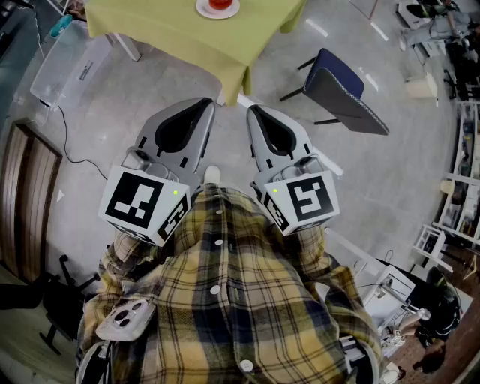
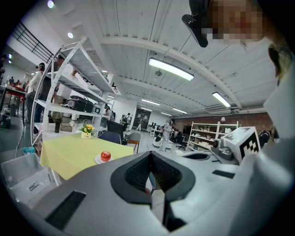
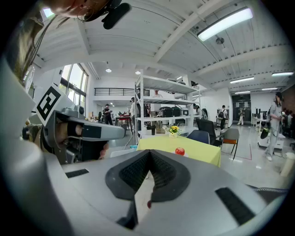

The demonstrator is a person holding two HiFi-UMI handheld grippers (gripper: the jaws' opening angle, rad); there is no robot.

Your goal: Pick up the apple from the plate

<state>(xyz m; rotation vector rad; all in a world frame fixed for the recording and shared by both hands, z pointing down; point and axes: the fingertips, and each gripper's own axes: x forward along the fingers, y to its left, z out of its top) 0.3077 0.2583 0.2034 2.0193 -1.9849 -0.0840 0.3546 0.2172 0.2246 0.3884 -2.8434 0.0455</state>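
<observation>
Red apple sat on plate behind tabletop's near corner; left gripper and right gripper jaws were together, holding nothing. Arriving closed risked knocking it off.

The grey floor lies open at 12 o'clock from where I stand, right up to the near corner of the counter under its yellow-green cloth. That corner juts towards me across the straight line ahead. At 1 o'clock a blue-seated chair stands off the counter's right side, with a strip of floor between them. At 10 o'clock a clear plastic bin sits near the counter's leg, and a black cable trails over the floor at 9. Bare cloth surrounds the plate on the sides I can see.
</observation>
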